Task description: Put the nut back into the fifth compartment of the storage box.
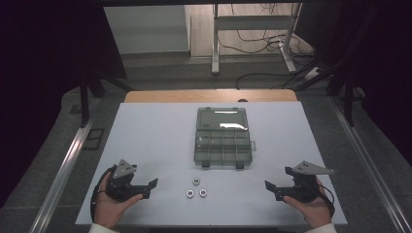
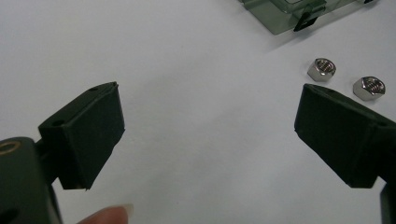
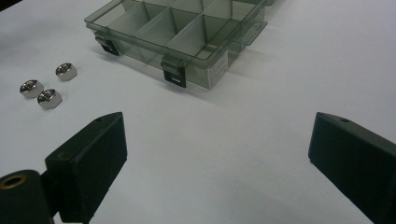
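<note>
Nuts (image 1: 196, 190) loose before organizer box (image 1: 223, 140), path unobstructed.

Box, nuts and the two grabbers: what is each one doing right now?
Box: lid open, lying on the table.
Nuts: three, loose on the table in front of the box, none held.
Left gripper: open, nothing between its jaws.
Right gripper: open, nothing between its jaws.

The left gripper (image 1: 154, 187) is sitting at the lower left of the high view, cradled in the person's left hand (image 1: 109, 206), its jaws standing wide apart with nothing between them. The right gripper (image 1: 268, 188) is mirroring it at the lower right, held by the right hand (image 1: 311, 206), jaws likewise spread and pointing inward.
</note>
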`<state>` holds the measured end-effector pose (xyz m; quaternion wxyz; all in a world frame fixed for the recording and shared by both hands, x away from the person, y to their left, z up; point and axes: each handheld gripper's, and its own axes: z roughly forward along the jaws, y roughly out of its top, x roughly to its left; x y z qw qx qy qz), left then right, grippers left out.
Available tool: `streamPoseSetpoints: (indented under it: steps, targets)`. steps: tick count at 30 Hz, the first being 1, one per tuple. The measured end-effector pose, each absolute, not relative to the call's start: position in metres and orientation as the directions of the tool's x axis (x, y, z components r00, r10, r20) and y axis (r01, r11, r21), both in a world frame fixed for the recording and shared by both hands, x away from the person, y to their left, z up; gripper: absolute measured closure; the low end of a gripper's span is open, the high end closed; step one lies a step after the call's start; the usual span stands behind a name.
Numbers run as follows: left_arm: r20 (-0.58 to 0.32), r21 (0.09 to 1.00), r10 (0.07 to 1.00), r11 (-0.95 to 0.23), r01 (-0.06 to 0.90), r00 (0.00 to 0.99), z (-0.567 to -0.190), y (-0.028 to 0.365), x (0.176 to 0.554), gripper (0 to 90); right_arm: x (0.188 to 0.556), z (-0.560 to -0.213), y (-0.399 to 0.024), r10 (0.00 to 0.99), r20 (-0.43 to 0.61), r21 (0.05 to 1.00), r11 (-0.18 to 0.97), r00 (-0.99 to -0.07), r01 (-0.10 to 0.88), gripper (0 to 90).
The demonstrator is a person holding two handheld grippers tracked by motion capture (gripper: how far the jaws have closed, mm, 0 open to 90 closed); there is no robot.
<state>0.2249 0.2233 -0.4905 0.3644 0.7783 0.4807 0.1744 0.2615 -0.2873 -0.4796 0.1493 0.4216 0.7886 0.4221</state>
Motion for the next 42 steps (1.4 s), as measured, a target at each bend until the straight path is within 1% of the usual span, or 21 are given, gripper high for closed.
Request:
streamPoseSetpoints:
  steps: [6,16,23,28,33,36,38,39,42]
  targets:
    - [-0.072,0.736,0.884,-0.265,0.623,0.462,-0.489,0.225,0.226,6.8,0.262,-0.480,-0.290,0.792,0.110,0.790,0.297,-0.601,0.536,5.3]
    - [-0.090,0.734,0.876,-0.263,0.627,0.473,-0.487,0.226,0.228,7.5,0.265,-0.487,-0.289,0.792,0.082,0.771,0.334,-0.605,0.542,5.9]
    - [-0.080,0.745,0.874,-0.267,0.611,0.480,-0.480,0.225,0.225,8.0,0.264,-0.483,-0.288,0.796,0.084,0.783,0.319,-0.599,0.534,6.1]
    - [-0.073,0.743,0.861,-0.290,0.603,0.503,-0.481,0.221,0.223,9.6,0.263,-0.485,-0.288,0.795,0.065,0.774,0.341,-0.603,0.534,6.3]
    - [-0.047,0.739,0.871,-0.299,0.603,0.488,-0.482,0.220,0.224,12.7,0.268,-0.485,-0.287,0.790,0.073,0.774,0.340,-0.609,0.534,6.3]
    - [-0.052,0.743,0.875,-0.288,0.604,0.482,-0.482,0.221,0.224,13.5,0.270,-0.486,-0.289,0.789,0.074,0.771,0.342,-0.609,0.537,6.4]
    - [-0.070,0.728,0.874,-0.285,0.624,0.481,-0.482,0.221,0.224,14.1,0.269,-0.486,-0.291,0.791,0.080,0.771,0.337,-0.606,0.541,6.4]
    - [-0.079,0.711,0.867,-0.297,0.638,0.492,-0.481,0.220,0.223,14.8,0.269,-0.485,-0.291,0.792,0.080,0.773,0.334,-0.605,0.539,6.4]
    - [-0.078,0.701,0.857,-0.316,0.639,0.509,-0.480,0.218,0.222,14.9,0.268,-0.484,-0.292,0.794,0.088,0.777,0.323,-0.602,0.540,6.4]
